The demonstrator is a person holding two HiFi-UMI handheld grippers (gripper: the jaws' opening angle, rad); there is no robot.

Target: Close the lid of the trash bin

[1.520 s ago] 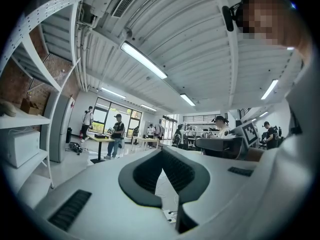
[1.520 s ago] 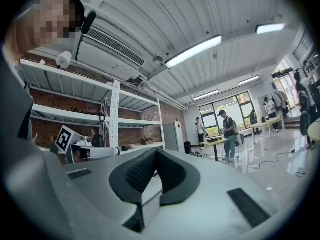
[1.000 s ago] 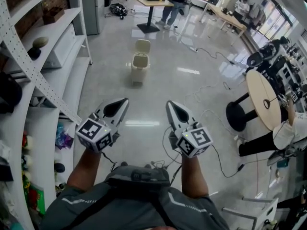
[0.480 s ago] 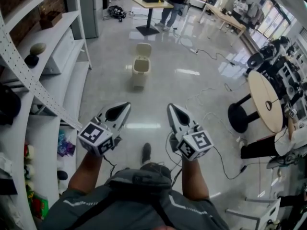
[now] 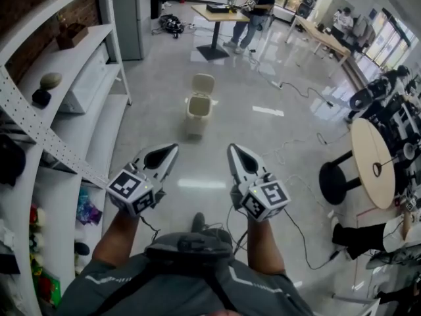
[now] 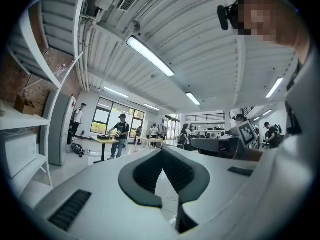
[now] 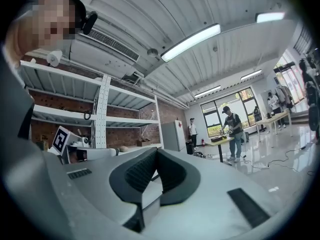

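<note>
A small beige trash bin (image 5: 197, 106) stands on the shiny floor some way ahead of me in the head view, its lid (image 5: 203, 82) tipped up and back, open. My left gripper (image 5: 172, 148) and right gripper (image 5: 231, 147) are held side by side in front of my chest, well short of the bin and pointing toward it. Both are shut with nothing between the jaws. The left gripper view shows its own closed jaws (image 6: 162, 152) against the ceiling and far room; the right gripper view shows the same (image 7: 156, 151). The bin appears in neither gripper view.
White shelving (image 5: 79, 84) with small items runs along the left. A round wooden table (image 5: 371, 166) and a black stool (image 5: 334, 176) stand at the right, with cables (image 5: 296, 151) across the floor. People stand at a table (image 5: 217, 10) far behind the bin.
The bin sits lower and a little larger in the head view, so I have come closer. A foot now shows below the grippers. Both grippers stay shut in the same pose.
</note>
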